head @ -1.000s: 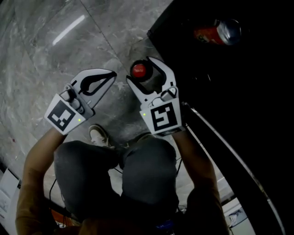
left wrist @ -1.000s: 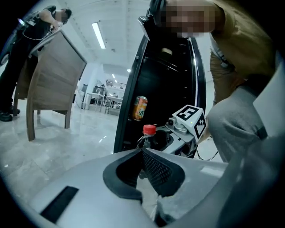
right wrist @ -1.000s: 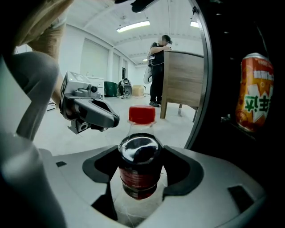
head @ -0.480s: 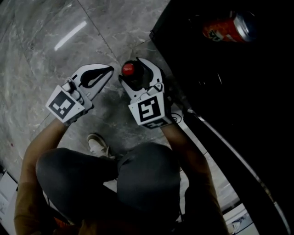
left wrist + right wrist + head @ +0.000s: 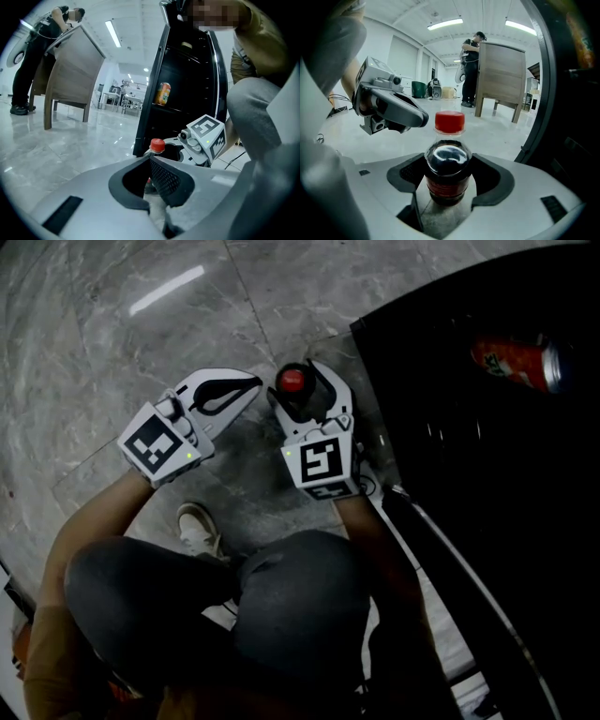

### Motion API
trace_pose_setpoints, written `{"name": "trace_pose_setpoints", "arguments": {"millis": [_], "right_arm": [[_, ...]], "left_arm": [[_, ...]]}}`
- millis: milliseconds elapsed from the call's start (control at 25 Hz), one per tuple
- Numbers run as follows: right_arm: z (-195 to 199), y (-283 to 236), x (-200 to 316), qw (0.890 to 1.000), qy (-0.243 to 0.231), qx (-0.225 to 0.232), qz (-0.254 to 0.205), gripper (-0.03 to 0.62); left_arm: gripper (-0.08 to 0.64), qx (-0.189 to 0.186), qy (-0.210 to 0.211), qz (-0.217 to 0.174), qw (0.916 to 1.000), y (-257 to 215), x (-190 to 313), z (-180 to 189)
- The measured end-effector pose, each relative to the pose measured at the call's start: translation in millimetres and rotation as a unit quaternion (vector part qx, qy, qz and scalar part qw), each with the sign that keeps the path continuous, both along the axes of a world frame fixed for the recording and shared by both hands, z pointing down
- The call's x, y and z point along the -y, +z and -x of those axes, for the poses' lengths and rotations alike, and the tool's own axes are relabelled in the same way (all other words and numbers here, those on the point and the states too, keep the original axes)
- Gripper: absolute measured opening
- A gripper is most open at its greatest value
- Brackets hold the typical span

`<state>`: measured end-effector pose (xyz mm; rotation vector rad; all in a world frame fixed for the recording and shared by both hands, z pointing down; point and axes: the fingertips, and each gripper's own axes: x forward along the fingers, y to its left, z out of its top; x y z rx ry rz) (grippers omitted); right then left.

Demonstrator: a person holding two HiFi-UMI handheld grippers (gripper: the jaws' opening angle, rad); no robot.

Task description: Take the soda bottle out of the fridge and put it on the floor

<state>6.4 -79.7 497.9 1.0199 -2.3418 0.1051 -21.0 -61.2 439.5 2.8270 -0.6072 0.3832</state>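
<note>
A dark soda bottle with a red cap (image 5: 292, 380) stands upright in front of the open black fridge (image 5: 487, 474), with my right gripper (image 5: 302, 390) shut on it. In the right gripper view the jaws clamp the bottle (image 5: 449, 159) at its shoulder, above the red label. Whether its base touches the floor is hidden. My left gripper (image 5: 249, 384) hovers just left of the bottle, shut and holding nothing. From the left gripper view the red cap (image 5: 157, 145) shows just beyond the closed fingertips.
An orange can (image 5: 517, 362) lies on a fridge shelf. The grey marble floor (image 5: 112, 343) spreads to the left. My white shoe (image 5: 199, 526) and knees are below the grippers. Far off stand a wooden cabinet (image 5: 502, 77) and a person (image 5: 470, 65).
The right gripper, still shut on the bottle, has sunk lower and drawn away from the fridge. The left gripper stayed shut beside it.
</note>
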Motion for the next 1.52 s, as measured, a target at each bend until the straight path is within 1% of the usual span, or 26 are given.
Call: {"name": "trace_pose_setpoints", "arguments": {"millis": [80,320,440,520,680,800,880,1040,1120,1280,1400,1520], "right_arm": [[-2.1,5.1,-1.3,1.000,0.004,-0.005,0.002,0.291],[-4.7,5.8,-4.1,1.000,-0.002,-0.001,-0.014,0.291],[-10.8,7.6,-6.8,1.000,0.007,-0.007,-0.013,0.291],[-12.9,9.5,-6.8,1.000,0.011,-0.003,-0.012,0.291],[-15.3,11.5,-7.6,1.000,-0.008,0.013,-0.011,0.291],[-14.1,10.2,-10.1,1.000,-0.020,0.001,-0.009,0.291],[-13.2,8.3,-9.6,1.000,-0.019,-0.004,-0.005,0.291],[-19.5,6.8,-10.2,1.000,-0.021,-0.001,-0.005,0.291],[-20.5,4.5,-12.0,1.000,-0.022,-0.010,-0.006,0.291],[-23.3,7.0,-16.7,1.000,-0.014,-0.012,0.006,0.291],[-22.0,3.4,-21.4,1.000,0.004,-0.018,0.012,0.291],[-33.8,-10.3,-23.9,1.000,0.019,-0.015,0.019,0.291]], "left_arm": [[0.002,-0.002,-0.004,0.001,1.0000,-1.3,1.3,3.5],[0.002,-0.003,-0.023,-0.003,0.9997,-3.6,7.8,6.0],[0.002,-0.005,-0.024,-0.004,0.9997,-6.1,9.9,4.7],[0.000,-0.004,-0.032,-0.002,0.9995,-6.1,13.7,5.1],[0.001,0.000,-0.054,-0.005,0.9985,-3.6,16.6,-2.6],[0.000,-0.009,-0.052,-0.006,0.9986,-3.9,13.5,-4.5],[0.002,-0.018,-0.046,-0.003,0.9988,-4.9,15.8,-3.7],[0.001,-0.019,-0.052,0.002,0.9984,-1.5,23.7,-10.8],[0.002,-0.027,-0.050,0.003,0.9984,-1.2,24.8,-13.1],[0.002,-0.040,-0.046,0.005,0.9981,-3.8,23.9,-18.4],[0.000,-0.046,-0.049,0.001,0.9978,-11.8,27.4,-9.7],[0.000,-0.026,-0.056,-0.006,0.9981,-24.5,24.4,-0.4]]}}
